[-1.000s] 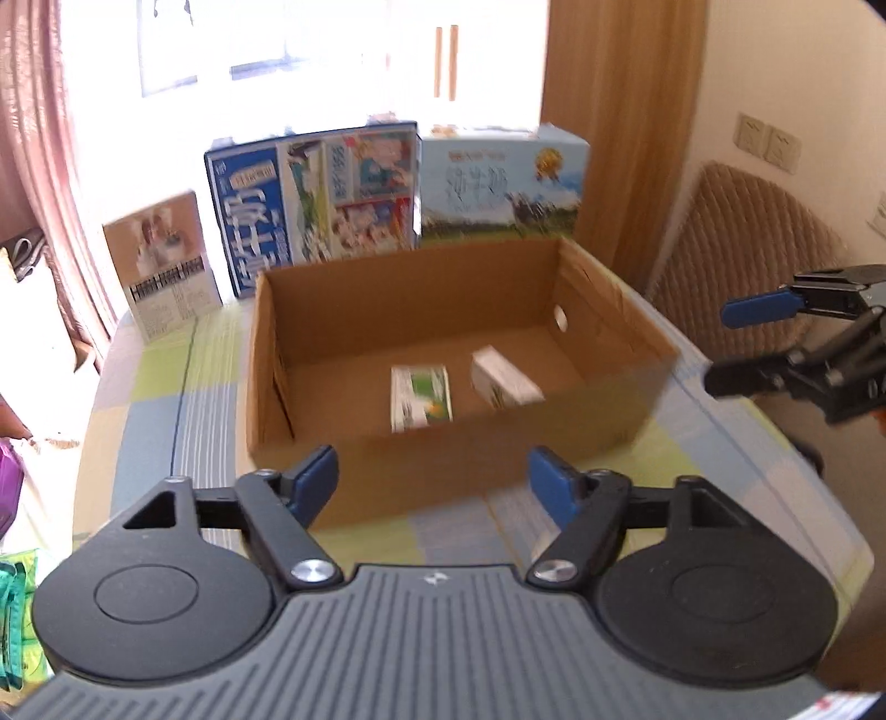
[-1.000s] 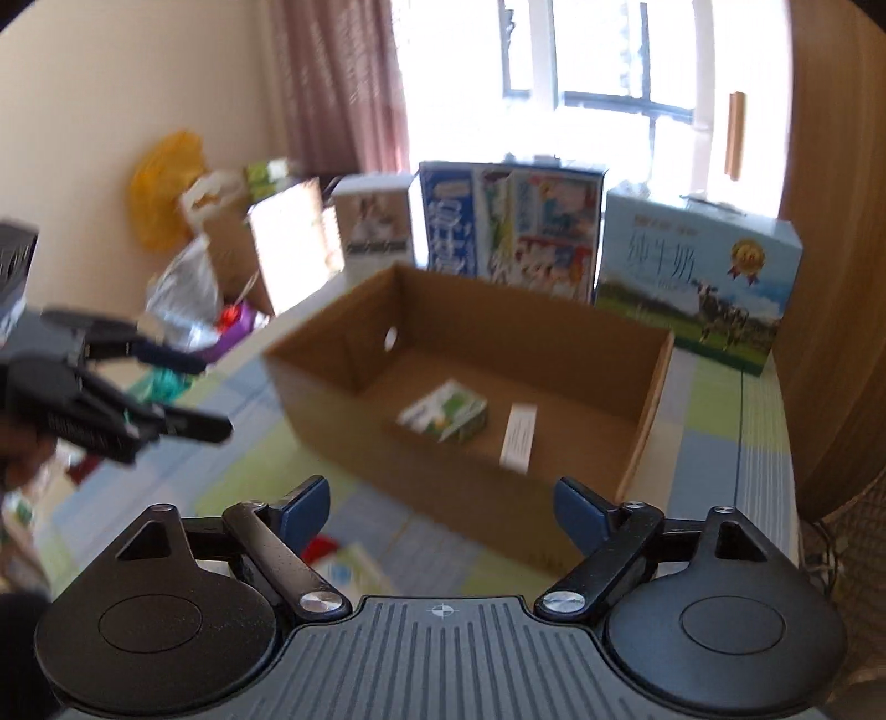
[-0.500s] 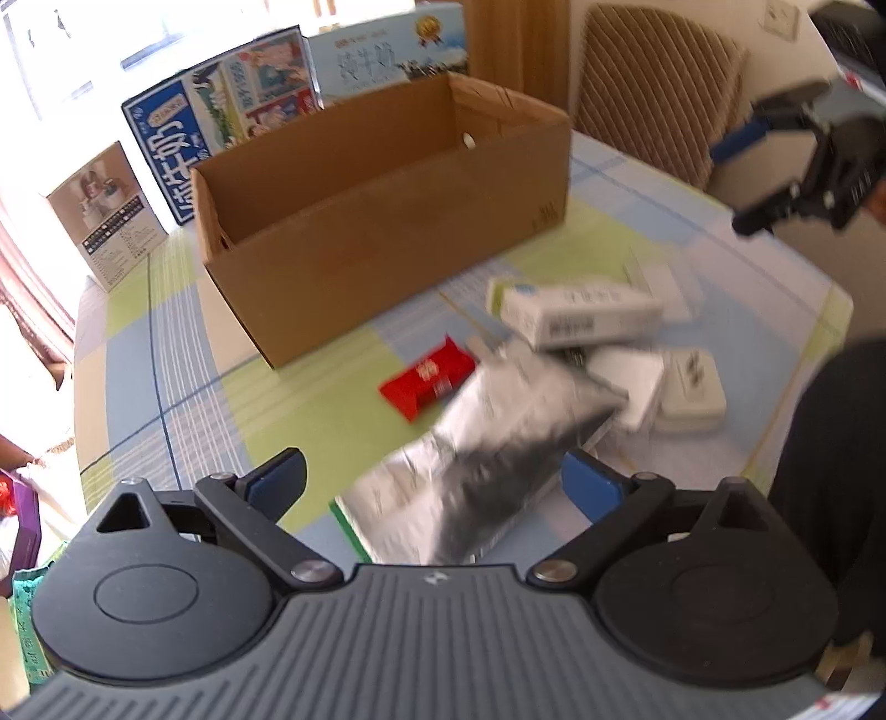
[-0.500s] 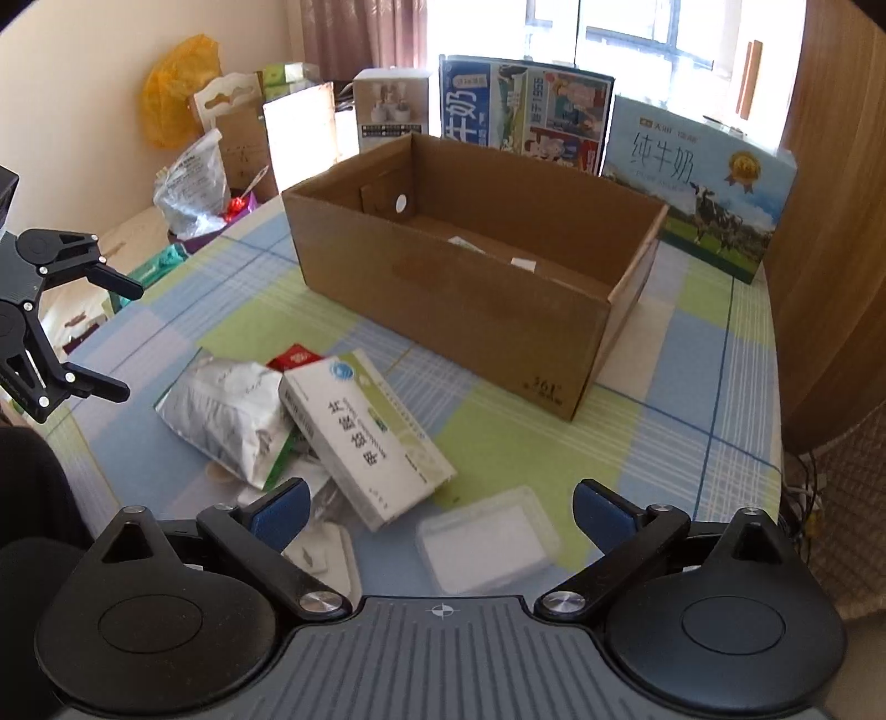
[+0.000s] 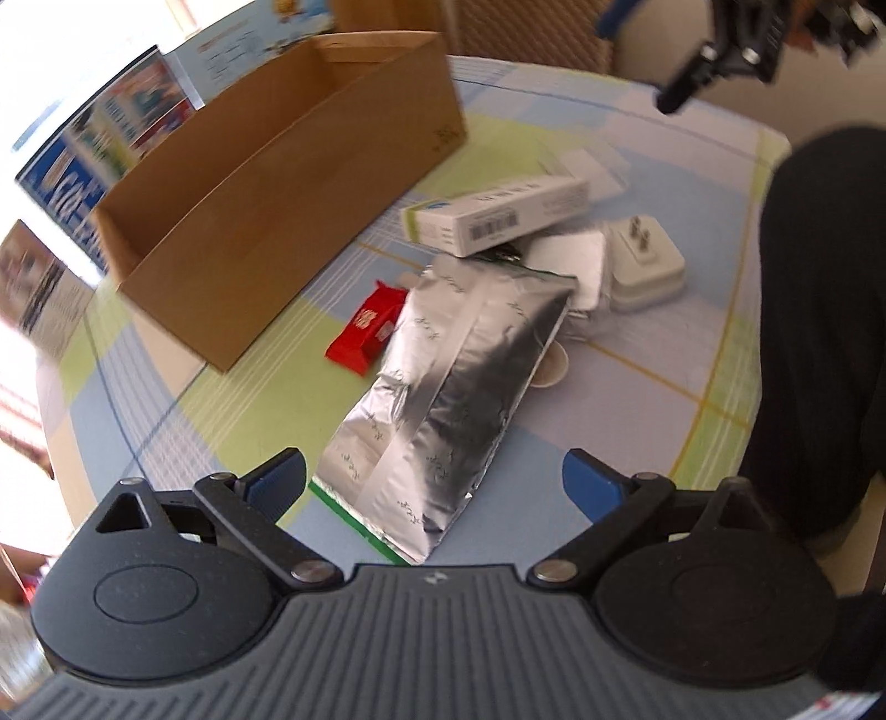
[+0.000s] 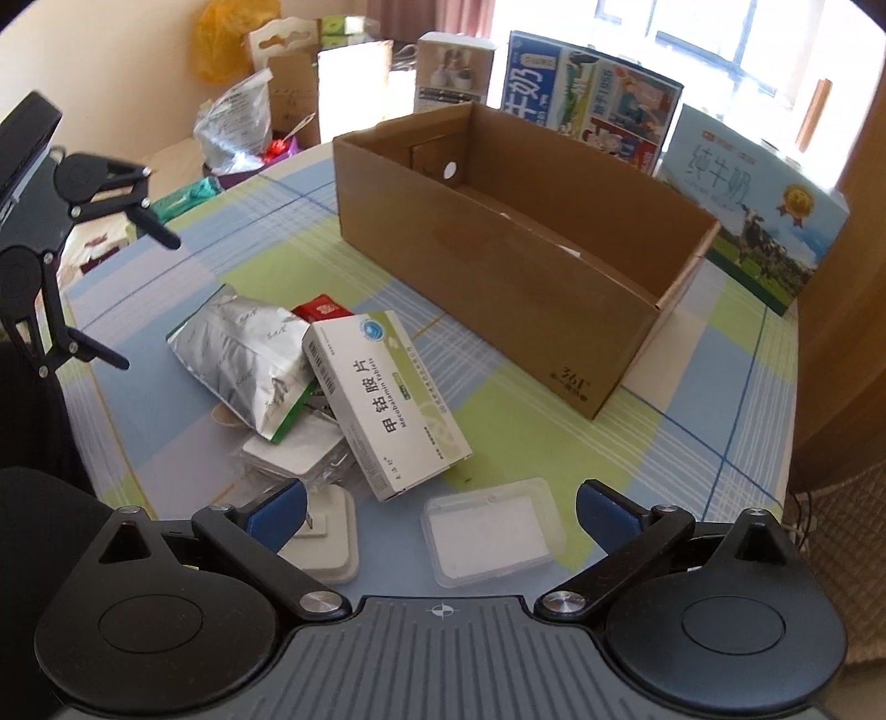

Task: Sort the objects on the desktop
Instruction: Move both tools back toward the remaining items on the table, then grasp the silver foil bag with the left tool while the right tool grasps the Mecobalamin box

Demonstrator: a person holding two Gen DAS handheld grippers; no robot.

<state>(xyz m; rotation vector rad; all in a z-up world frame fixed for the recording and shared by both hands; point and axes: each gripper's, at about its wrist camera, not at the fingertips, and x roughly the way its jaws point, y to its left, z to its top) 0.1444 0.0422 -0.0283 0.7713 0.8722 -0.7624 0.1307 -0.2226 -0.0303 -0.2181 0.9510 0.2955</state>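
Observation:
A pile of objects lies on the checked tablecloth in front of an open cardboard box (image 5: 288,183) (image 6: 515,260). The pile holds a silver foil pouch (image 5: 443,387) (image 6: 243,349), a red packet (image 5: 365,327) (image 6: 321,307), a white medicine box (image 5: 498,216) (image 6: 387,410), a white plug adapter (image 5: 642,266) (image 6: 326,537) and a clear plastic case (image 6: 493,531). My left gripper (image 5: 432,487) is open just above the near end of the pouch. My right gripper (image 6: 440,507) is open above the clear case and the adapter. Both are empty.
Milk cartons and printed boxes (image 6: 592,99) stand behind the cardboard box by the window. A chair (image 5: 526,27) stands at the table's far side. Bags and clutter (image 6: 238,127) sit beyond the left table edge. The person's dark clothing (image 5: 819,332) is at the near edge.
Both grippers have tilted down and pulled back from the box's inside toward the pile on the table. The left gripper has come closer to the foil pouch. Both stay open.

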